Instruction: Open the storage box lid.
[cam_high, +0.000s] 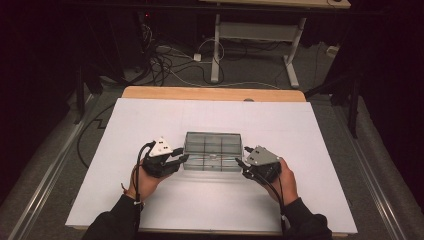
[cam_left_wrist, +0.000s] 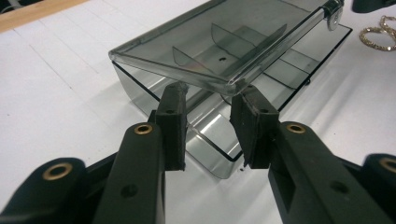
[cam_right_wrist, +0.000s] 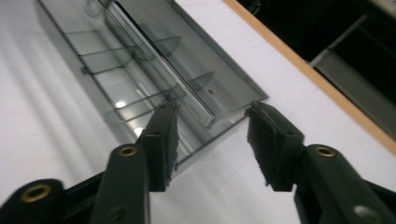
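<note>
White sheeting covers the table (cam_high: 150, 125) where I work, with a wooden edge at its far side and dark floor strewn with cables (cam_high: 165, 60) beyond. At the middle of the sheet sits a smoky clear plastic compartment box (cam_high: 212, 142), its thin dividers splitting it into small cells; its hinged lid (cam_left_wrist: 205, 42) is tilted up off the tray at the near side. I can read no brand, label or writing on the box or on my tools. My left gripper (cam_high: 175, 159) is at the box's left near corner, jaws parted, tips just under the lifted lid's corner and holding nothing that I can make out. My right gripper (cam_high: 245, 162) is at the box's right near corner, jaws spread wide and empty, one tip over the tray's edge. A gold chain (cam_left_wrist: 380, 37) lies on the sheet just beside the box.
</note>
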